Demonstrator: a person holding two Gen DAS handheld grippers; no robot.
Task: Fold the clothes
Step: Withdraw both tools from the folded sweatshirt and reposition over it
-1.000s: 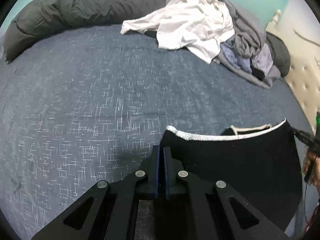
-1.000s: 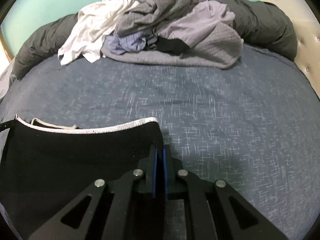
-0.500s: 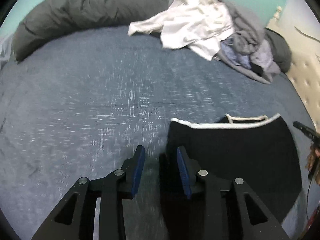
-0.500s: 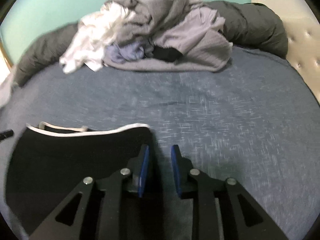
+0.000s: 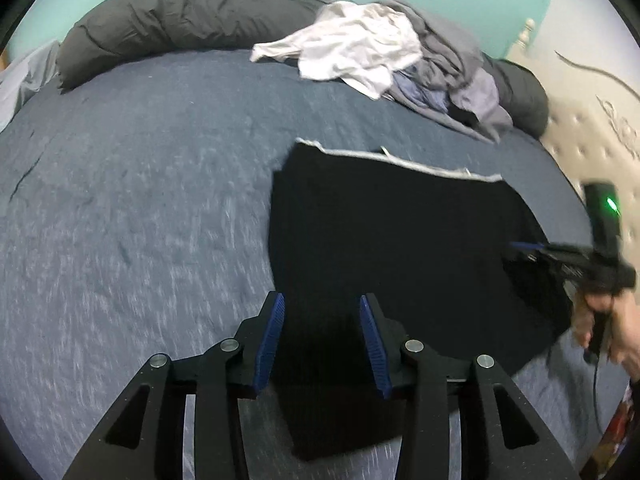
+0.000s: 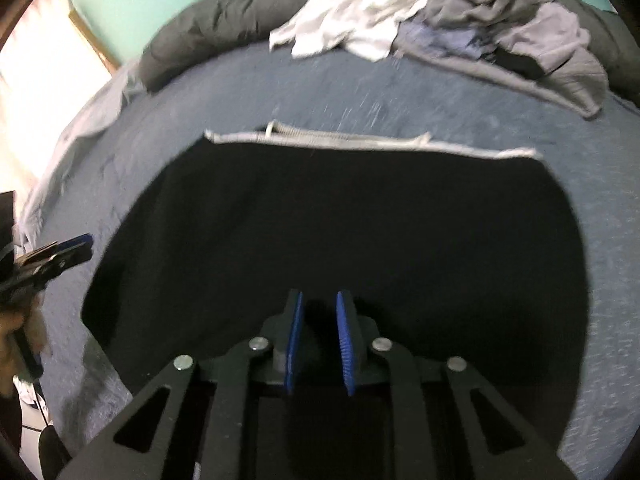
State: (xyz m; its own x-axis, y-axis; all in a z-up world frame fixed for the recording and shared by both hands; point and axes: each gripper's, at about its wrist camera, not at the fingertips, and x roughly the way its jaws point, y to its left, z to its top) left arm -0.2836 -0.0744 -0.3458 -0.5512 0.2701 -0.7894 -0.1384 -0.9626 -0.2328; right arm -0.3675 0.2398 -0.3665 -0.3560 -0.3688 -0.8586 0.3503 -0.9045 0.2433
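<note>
A black garment (image 5: 384, 236) is spread flat on the bed (image 5: 140, 200) directly ahead of and beneath the left gripper (image 5: 322, 340) and right gripper (image 6: 319, 342), both held open and empty.

Two black handheld grippers are seen, each built from flat angular linkage arms with triangular cut-outs. On the left gripper (image 5: 322, 314), four round silver screw heads are set along the arms, and ribbed blue pads (image 5: 269, 340) line the inner faces of the fingers. The same build is shown on the right gripper (image 6: 320, 314), with four silver screws and ribbed blue pads (image 6: 345, 344). From the left wrist view, a black upright block bearing a small green light is carried on the right gripper's body, and a thin black cable is seen hanging below the person's right hand (image 5: 604, 324).
</note>
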